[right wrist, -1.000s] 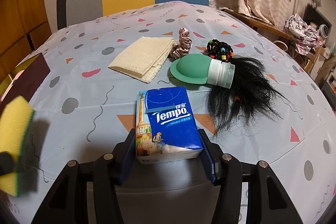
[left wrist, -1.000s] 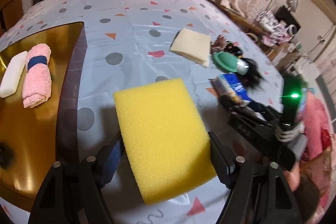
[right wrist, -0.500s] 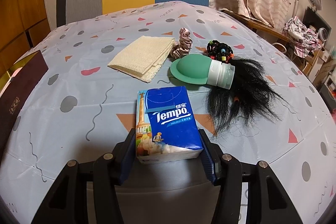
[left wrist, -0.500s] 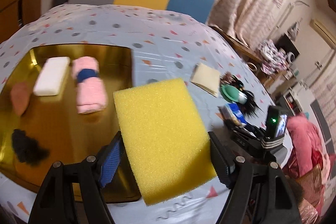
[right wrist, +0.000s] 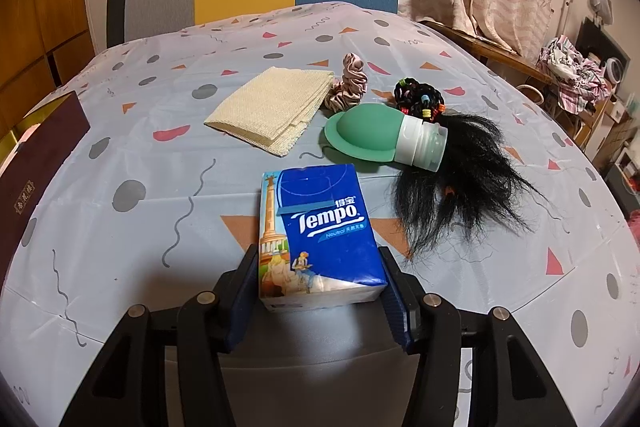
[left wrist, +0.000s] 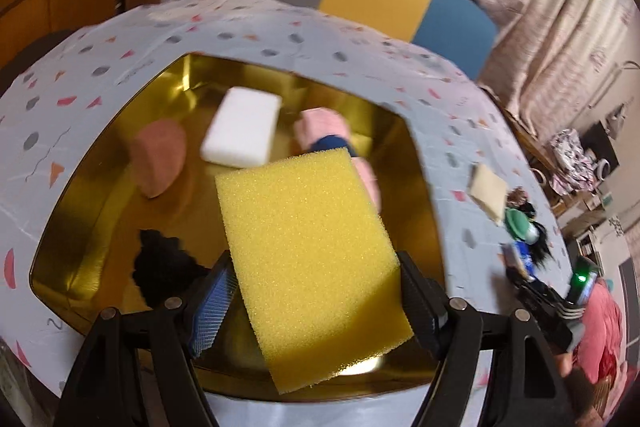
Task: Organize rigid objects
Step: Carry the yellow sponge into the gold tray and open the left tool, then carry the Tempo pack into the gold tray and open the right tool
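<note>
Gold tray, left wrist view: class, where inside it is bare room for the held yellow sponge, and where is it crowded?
Bare gold floor shows between the pink wedge, the black tuft and the yellow sponge, and along the gold tray left wall. The far end is crowded: white block beside pink towel roll.

We see the desk (right wrist: 120, 227) carrying a folded cloth (right wrist: 272, 107), scrunchie (right wrist: 350, 87), green bottle (right wrist: 380, 139) and hair tuft (right wrist: 460, 195) beyond the tissue pack (right wrist: 320, 235); a gold tray (left wrist: 100, 187) sits left.
</note>
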{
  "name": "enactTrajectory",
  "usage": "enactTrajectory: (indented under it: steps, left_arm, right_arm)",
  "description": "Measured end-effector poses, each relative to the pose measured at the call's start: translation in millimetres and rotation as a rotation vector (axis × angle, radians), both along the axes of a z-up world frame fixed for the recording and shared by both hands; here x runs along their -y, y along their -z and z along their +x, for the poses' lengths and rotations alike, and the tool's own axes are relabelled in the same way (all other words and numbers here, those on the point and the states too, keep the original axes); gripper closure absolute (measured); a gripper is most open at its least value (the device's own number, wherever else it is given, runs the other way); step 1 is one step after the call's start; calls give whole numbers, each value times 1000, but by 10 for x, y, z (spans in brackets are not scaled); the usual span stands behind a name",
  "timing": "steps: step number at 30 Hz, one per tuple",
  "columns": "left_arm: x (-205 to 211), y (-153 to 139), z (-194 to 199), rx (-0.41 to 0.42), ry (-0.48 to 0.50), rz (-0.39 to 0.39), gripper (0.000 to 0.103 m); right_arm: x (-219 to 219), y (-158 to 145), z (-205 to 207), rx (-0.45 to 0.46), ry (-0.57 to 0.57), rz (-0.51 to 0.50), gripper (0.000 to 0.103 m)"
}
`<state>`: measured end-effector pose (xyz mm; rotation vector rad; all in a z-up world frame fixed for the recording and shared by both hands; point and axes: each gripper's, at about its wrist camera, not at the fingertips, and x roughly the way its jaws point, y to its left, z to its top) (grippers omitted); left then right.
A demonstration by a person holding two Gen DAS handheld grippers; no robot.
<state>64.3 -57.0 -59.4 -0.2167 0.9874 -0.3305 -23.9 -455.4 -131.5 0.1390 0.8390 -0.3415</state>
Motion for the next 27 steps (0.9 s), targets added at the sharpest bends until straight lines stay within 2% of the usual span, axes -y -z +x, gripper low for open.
enactTrajectory:
  steps: [7, 12, 18, 22, 24, 27]
  left_arm:
    - [-219, 254, 253, -61, -43, 27, 23]
    - [-327, 261, 281, -41, -85, 53, 21]
    - [-403, 257, 302, -21, -65, -12, 19]
    - [-390, 206, 344, -9, -56, -14, 15]
    - [-408, 152, 331, 6, -60, -13, 15]
    - [-523, 18, 249, 50, -80, -55, 15]
  right_arm:
    - [-22, -3, 11, -7, 0, -19, 47]
    - [-21, -2, 7, -9, 1, -23, 47]
    - [-24, -2, 12, -10, 1, -27, 47]
    - [-26, -2, 15, -11, 0, -28, 47]
    - [-28, -1, 15, -12, 0, -32, 47]
    - [-36, -2, 14, -15, 0, -40, 47]
